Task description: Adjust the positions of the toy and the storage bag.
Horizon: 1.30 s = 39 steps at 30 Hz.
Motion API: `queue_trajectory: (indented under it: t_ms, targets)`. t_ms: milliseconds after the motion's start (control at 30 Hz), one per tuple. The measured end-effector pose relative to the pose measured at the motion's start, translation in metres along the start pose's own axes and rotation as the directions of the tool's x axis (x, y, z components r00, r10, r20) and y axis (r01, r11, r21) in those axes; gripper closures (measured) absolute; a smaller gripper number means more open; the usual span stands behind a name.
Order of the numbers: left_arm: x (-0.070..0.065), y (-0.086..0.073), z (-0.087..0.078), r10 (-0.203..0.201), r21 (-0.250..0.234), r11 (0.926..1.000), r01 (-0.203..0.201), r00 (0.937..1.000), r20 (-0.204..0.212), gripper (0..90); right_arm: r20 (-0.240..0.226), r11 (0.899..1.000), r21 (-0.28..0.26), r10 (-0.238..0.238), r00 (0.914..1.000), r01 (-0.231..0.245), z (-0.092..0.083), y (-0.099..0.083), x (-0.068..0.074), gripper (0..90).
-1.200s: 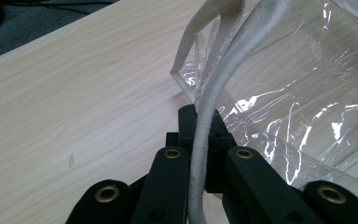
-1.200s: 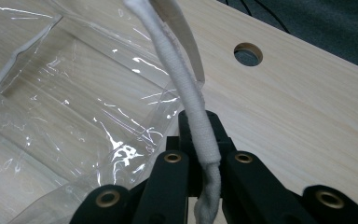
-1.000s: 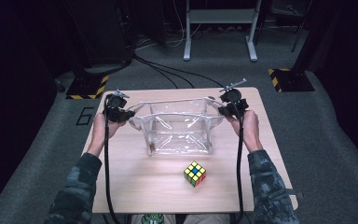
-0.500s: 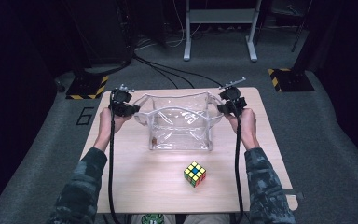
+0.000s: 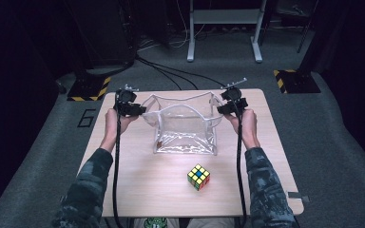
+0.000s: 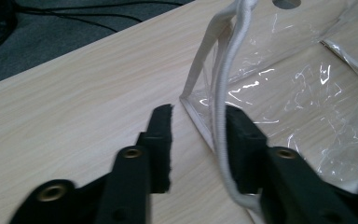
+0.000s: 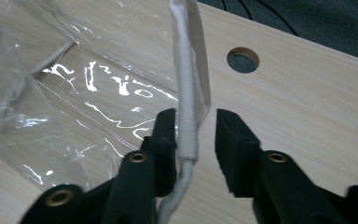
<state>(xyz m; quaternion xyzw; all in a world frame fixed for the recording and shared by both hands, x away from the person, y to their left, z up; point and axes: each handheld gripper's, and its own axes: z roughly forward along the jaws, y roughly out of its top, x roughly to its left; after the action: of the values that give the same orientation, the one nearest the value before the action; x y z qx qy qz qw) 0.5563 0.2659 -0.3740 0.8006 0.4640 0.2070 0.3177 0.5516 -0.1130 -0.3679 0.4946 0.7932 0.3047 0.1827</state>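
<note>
both grippers (image 5: pixel 140 110) (image 5: pixel 220 109), level, jaws just opened, flank the clear bag (image 5: pixel 185 135).

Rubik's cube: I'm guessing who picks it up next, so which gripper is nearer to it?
Right. The right gripper is at the clear bag's right end, above the Rubik's cube; the left gripper is at its far left end.

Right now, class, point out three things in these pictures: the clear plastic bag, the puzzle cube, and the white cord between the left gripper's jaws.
clear plastic bag (image 5: pixel 185 130): high view, on its front wall.
puzzle cube (image 5: pixel 198 176): high view, on its top face.
white cord (image 6: pixel 220 116): left gripper view, mid-length, beside the right-hand jaw.
</note>
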Motion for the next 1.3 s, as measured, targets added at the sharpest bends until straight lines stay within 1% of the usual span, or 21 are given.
queue_trajectory:
  t_ms: [67, 100, 200, 233, 267, 300, 333, 400, 467, 533, 667, 700, 833, 867, 967, 1000, 1033, 1167, 1200, 1267, 1300]
  targets:
    - [-0.001, 0.001, -0.001, -0.001, -0.009, 1.0000, 0.001, 1.0000, 0.001, 50.3, -0.009, 1.000, -0.020, -0.002, 1.0000, 0.002, -0.003, 0.001, 0.000, 56.9]
    - [-0.001, 0.001, -0.002, -0.004, -0.014, 0.9999, 0.004, 1.0000, 0.001, 45.0, -0.002, 1.000, -0.018, 0.003, 1.0000, -0.003, -0.004, 0.001, 0.002, 51.8]
    - [-0.003, 0.003, -0.007, -0.008, -0.041, 0.9991, 0.009, 0.9999, 0.010, 32.8, -0.010, 1.000, -0.021, -0.013, 0.9999, 0.012, -0.005, 0.002, 0.005, 41.7]
    - [-0.004, 0.003, -0.009, -0.003, -0.053, 0.9986, 0.003, 1.0000, 0.006, 28.0, -0.020, 0.999, -0.036, -0.022, 0.9996, 0.021, -0.006, 0.002, 0.008, 36.9]
    - [-0.005, 0.004, -0.010, 0.002, -0.057, 0.9983, -0.001, 1.0000, 0.008, 26.1, -0.030, 0.999, -0.039, -0.020, 0.9993, 0.019, -0.007, 0.002, 0.009, 32.7]
    - [-0.006, 0.005, -0.012, 0.007, -0.061, 0.9981, -0.006, 0.9999, 0.008, 26.1, -0.030, 0.999, -0.039, -0.020, 0.9993, 0.019, -0.007, 0.002, 0.009, 32.7]
    - [-0.007, 0.006, -0.014, 0.010, -0.072, 0.9973, -0.010, 0.9999, 0.006, 24.4, -0.046, 0.999, -0.052, -0.016, 0.9988, 0.014, -0.009, 0.002, 0.010, 30.6]
    - [-0.008, 0.008, -0.018, 0.005, -0.087, 0.9962, -0.003, 0.9999, 0.015, 19.7, -0.059, 0.997, -0.078, -0.020, 0.9981, 0.015, -0.014, 0.003, 0.013, 27.0]
    - [-0.009, 0.009, -0.023, 0.001, -0.106, 0.9943, 0.001, 0.9998, 0.018, 15.4, -0.072, 0.995, -0.092, -0.043, 0.9965, 0.036, -0.022, 0.005, 0.017, 22.3]
    - [-0.011, 0.011, -0.028, 0.000, -0.126, 0.9920, 0.003, 0.9998, 0.021, 15.2, -0.068, 0.994, -0.098, -0.049, 0.9965, 0.043, -0.024, 0.005, 0.019, 20.6]
    - [-0.016, 0.008, -0.038, 0.002, -0.148, 0.9889, 0.004, 0.9991, 0.042, 12.9, -0.099, 0.993, -0.108, -0.061, 0.9932, 0.050, -0.035, 0.002, 0.022, 15.7]
    - [-0.017, 0.007, -0.040, 0.008, -0.148, 0.9890, -0.001, 0.9991, 0.043, 12.5, -0.105, 0.993, -0.109, -0.058, 0.9928, 0.046, -0.038, 0.000, 0.023, 15.1]
    - [-0.021, -0.001, -0.047, 0.016, -0.152, 0.9883, -0.007, 0.9982, 0.059, 10.5, -0.118, 0.989, -0.124, -0.092, 0.9888, 0.077, -0.048, -0.010, 0.026, 13.0]
    - [-0.021, -0.002, -0.048, 0.017, -0.148, 0.9889, -0.009, 0.9982, 0.057, 10.4, -0.117, 0.989, -0.124, -0.100, 0.9881, 0.085, -0.050, -0.012, 0.027, 12.3]
    - [-0.023, -0.012, -0.053, 0.025, -0.151, 0.9883, -0.016, 0.9980, 0.058, 9.6, -0.120, 0.986, -0.136, -0.117, 0.9859, 0.101, -0.055, -0.021, 0.029, 9.9]
    - [-0.023, -0.015, -0.053, 0.023, -0.154, 0.9880, -0.013, 0.9977, 0.063, 9.1, -0.120, 0.984, -0.143, -0.125, 0.9849, 0.107, -0.058, -0.025, 0.029, 9.2]
    - [-0.022, -0.020, -0.055, 0.026, -0.156, 0.9876, -0.016, 0.9976, 0.064, 8.9, -0.122, 0.984, -0.141, -0.124, 0.9847, 0.106, -0.060, -0.028, 0.030, 8.4]
    - [-0.021, -0.034, -0.059, 0.022, -0.156, 0.9877, -0.012, 0.9981, 0.058, 8.1, -0.121, 0.980, -0.152, -0.150, 0.9814, 0.131, -0.066, -0.043, 0.032, 6.7]
    - [-0.020, -0.039, -0.061, 0.022, -0.154, 0.9880, -0.013, 0.9981, 0.058, 7.9, -0.117, 0.979, -0.155, -0.151, 0.9816, 0.132, -0.068, -0.047, 0.033, 6.4]
    - [-0.020, -0.044, -0.062, 0.016, -0.154, 0.9881, -0.007, 0.9980, 0.060, 7.6, -0.110, 0.977, -0.160, -0.159, 0.9811, 0.140, -0.071, -0.056, 0.034, 5.6]
    - [-0.021, -0.048, -0.064, 0.024, -0.151, 0.9883, -0.015, 0.9980, 0.058, 7.6, -0.108, 0.976, -0.163, -0.160, 0.9811, 0.141, -0.072, -0.059, 0.034, 5.5]
